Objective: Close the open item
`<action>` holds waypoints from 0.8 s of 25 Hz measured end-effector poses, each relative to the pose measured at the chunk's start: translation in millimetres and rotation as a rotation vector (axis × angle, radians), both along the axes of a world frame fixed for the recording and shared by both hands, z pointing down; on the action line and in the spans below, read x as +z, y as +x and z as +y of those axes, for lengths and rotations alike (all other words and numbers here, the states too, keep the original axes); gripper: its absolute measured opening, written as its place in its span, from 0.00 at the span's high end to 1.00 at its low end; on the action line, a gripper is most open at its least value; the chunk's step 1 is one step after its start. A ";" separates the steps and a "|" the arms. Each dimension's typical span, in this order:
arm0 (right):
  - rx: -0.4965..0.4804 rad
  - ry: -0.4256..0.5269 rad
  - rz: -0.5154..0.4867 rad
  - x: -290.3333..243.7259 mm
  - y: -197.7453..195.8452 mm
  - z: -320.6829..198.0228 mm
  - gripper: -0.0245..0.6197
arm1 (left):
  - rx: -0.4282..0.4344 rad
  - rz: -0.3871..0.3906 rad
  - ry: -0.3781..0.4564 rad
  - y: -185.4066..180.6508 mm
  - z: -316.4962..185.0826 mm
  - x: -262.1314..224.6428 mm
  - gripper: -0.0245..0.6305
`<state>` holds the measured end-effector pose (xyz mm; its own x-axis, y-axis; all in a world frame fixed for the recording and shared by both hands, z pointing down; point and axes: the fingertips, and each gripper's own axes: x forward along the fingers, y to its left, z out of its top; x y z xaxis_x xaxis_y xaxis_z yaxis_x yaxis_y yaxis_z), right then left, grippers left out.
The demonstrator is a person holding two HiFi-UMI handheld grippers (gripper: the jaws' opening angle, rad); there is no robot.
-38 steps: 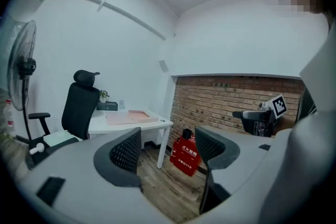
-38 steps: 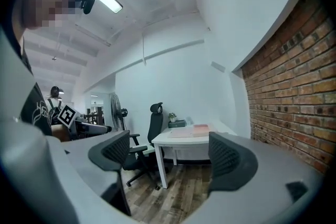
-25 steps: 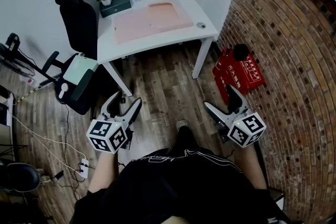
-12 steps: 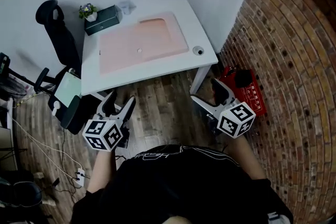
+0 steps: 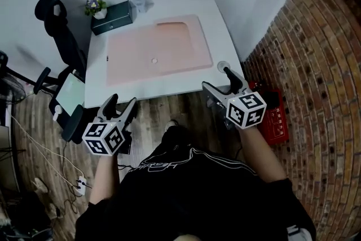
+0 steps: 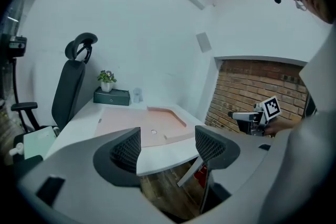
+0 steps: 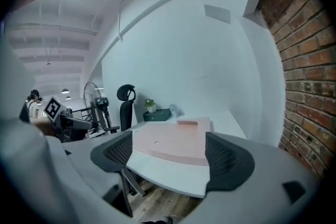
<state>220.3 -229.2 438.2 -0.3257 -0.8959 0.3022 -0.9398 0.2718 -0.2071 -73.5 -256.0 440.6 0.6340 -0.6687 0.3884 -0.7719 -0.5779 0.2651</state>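
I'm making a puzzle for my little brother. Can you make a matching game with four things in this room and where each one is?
Things:
1. pink mat
2. dark green box
3. black office chair
4. red item

Places:
A. on the floor by the brick wall
B. beside the white table, on its left in the head view
C. at the table's far left corner
D. in the middle of the table

Pairs: 1-D, 2-C, 3-B, 4-A.
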 end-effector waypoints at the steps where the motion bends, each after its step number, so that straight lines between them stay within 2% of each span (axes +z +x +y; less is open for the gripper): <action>1: 0.000 -0.014 0.006 5.8 0.5 -12.7 0.31 | 0.006 0.004 -0.015 0.6 -9.5 4.7 0.47; 5: -0.006 -0.070 0.027 31.6 5.3 -61.4 0.33 | 0.029 0.010 -0.074 7.9 -47.8 23.3 0.47; 12: 0.046 -0.189 0.081 79.8 22.0 -137.9 0.33 | 0.001 -0.009 -0.105 0.2 -120.4 38.0 0.47; 20: 0.095 -0.316 0.132 134.2 31.3 -181.5 0.35 | -0.003 -0.023 -0.138 -11.5 -159.6 51.1 0.47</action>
